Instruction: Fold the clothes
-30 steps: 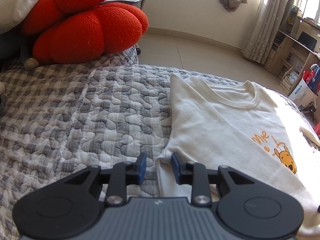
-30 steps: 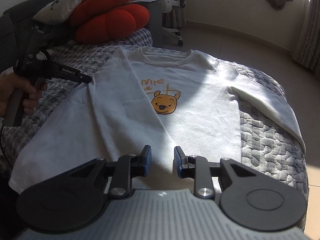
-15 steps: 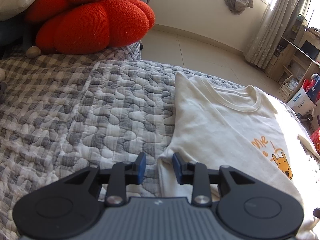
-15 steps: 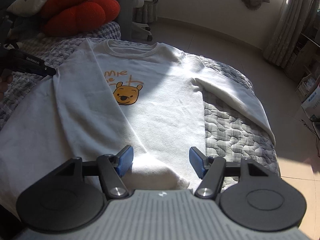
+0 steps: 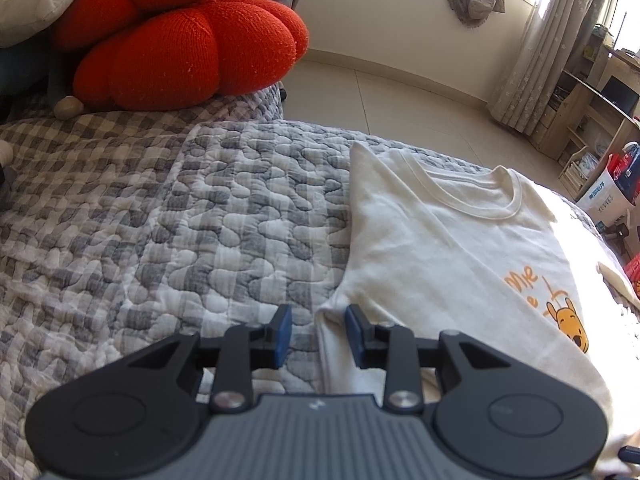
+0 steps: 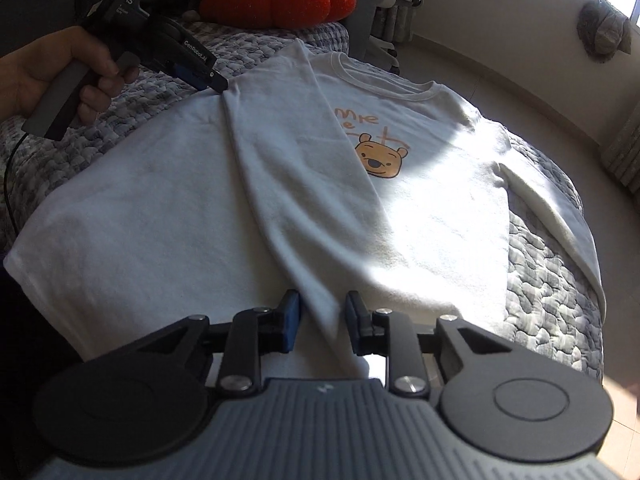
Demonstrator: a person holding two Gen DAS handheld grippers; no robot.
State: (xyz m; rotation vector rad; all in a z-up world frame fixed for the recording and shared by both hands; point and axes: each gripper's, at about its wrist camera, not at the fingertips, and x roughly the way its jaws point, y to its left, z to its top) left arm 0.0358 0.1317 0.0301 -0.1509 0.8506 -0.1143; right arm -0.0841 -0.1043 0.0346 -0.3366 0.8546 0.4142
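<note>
White sweatshirt (image 6: 420, 216) is straddled at its folded sleeve (image 6: 304, 200) by the right gripper (image 6: 319, 322), jaws just narrowed, not clamped; left gripper (image 5: 318, 334) is parted at the armpit. Both layers should be pinched together.

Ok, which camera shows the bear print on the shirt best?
The right wrist view: the bear print sits near mid-frame, whole and face-on, with the orange lettering above it on the white shirt. The left wrist view catches the print only small and skewed near the right edge, in glare.
</note>
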